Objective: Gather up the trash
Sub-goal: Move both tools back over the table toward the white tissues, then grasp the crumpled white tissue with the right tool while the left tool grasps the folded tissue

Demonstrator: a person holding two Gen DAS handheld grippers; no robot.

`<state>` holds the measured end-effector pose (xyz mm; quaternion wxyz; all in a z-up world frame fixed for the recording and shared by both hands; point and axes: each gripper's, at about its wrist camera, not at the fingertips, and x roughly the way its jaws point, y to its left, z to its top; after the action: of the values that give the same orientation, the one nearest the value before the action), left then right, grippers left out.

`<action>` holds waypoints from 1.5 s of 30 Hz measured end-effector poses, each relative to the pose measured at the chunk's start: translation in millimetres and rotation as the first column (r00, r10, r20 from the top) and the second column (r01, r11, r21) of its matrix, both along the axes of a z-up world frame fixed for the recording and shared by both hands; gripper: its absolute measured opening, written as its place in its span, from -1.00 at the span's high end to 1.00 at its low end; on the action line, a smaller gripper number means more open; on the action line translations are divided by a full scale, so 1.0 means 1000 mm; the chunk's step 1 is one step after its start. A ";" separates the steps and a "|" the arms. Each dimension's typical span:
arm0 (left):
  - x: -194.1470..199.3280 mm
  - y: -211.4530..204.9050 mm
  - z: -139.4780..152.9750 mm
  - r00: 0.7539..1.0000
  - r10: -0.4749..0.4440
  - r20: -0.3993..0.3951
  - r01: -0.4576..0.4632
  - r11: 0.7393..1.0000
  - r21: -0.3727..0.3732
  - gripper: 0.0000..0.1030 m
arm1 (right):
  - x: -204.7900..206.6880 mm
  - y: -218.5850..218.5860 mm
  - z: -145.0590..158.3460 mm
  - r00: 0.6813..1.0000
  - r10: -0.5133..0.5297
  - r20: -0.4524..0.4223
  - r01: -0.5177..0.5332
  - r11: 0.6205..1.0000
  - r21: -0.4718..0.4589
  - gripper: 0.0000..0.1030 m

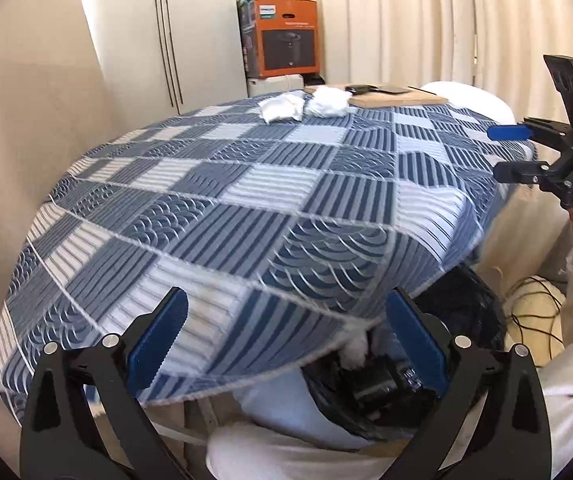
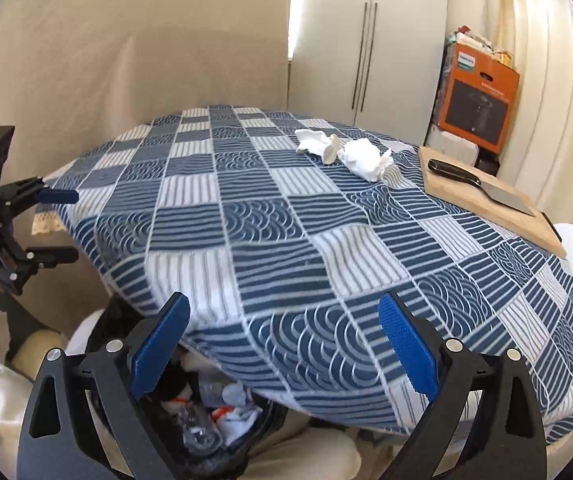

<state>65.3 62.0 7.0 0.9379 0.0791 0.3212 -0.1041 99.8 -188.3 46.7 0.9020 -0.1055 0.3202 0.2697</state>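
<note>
My right hand-held gripper point(image 2: 284, 344) hangs at the near edge of the surface point(image 2: 246, 240) with its blue pads wide apart and nothing between them. My left hand-held gripper point(image 1: 286, 340) is the same: spread wide, empty, held low over the near corner of the checked blue cloth point(image 1: 226, 200). Each shows up in the other's view, off to the side and also gaping.

Just below and in front of both, tucked partly under the cloth's overhang, sits the black trash bag point(image 2: 214, 420), already holding crumpled white and clear scraps.

The trash left to collect lies straight ahead, across the surface toward its far side: two crumpled white tissues. From the right wrist view the nearer tissue point(image 2: 364, 158) sits up and a little right of my centre line, and the farther tissue point(image 2: 314, 142) is just beside it to the left, the two touching or nearly so. Together they form a short row running left to right across my line of reach. From the left wrist view the same pair, point(image 1: 328, 102) and point(image 1: 280, 108), appears farther off and close to the far edge.

I judge the right one the nearer and better lined up, so it should reach forward first.

Just beyond the tissues on the right lies one wooden cutting board point(image 2: 486, 196) with one knife point(image 2: 482, 186) on it, blade pointing away from the tissues. I would stay clear of that.
</note>
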 end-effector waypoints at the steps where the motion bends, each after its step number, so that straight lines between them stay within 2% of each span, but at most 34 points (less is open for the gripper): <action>1: 0.005 0.002 0.003 1.000 -0.005 0.003 0.005 1.000 -0.004 -0.88 | 0.005 0.001 0.001 1.000 -0.003 -0.004 0.003 1.000 -0.001 -0.77; 19: 0.086 0.017 0.034 1.000 0.012 0.007 -0.011 0.998 -0.062 -0.88 | 0.116 0.020 0.008 0.997 -0.041 -0.071 0.042 0.999 0.007 -0.81; 25: 0.113 0.015 0.048 0.999 0.046 0.024 -0.046 0.999 -0.026 -0.88 | 0.152 0.021 0.011 0.995 -0.044 -0.088 0.045 0.999 0.010 -0.81; 30: 0.136 0.003 0.055 0.999 0.028 0.022 -0.028 1.000 0.006 -0.88 | 0.180 0.018 0.012 0.993 -0.057 -0.099 0.056 0.998 -0.017 -0.81; 34: 0.162 -0.004 0.060 1.000 -0.009 -0.016 0.008 0.999 -0.051 -0.88 | 0.198 0.017 0.015 0.995 -0.049 -0.092 0.046 0.998 -0.034 -0.81; 38: 0.190 -0.012 0.062 1.000 -0.013 -0.017 0.012 0.999 -0.051 -0.88 | 0.214 0.019 0.014 0.995 -0.020 -0.102 0.014 0.998 -0.056 -0.81; 45: 0.228 -0.030 0.060 0.998 -0.044 -0.038 0.045 0.999 0.014 -0.88 | 0.247 0.029 0.004 0.992 0.012 -0.126 -0.022 0.997 -0.078 -0.81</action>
<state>293.5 32.4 67.1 0.9285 0.0912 0.3378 -0.1239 347.2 -159.6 51.1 0.8730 -0.1265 0.3857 0.2704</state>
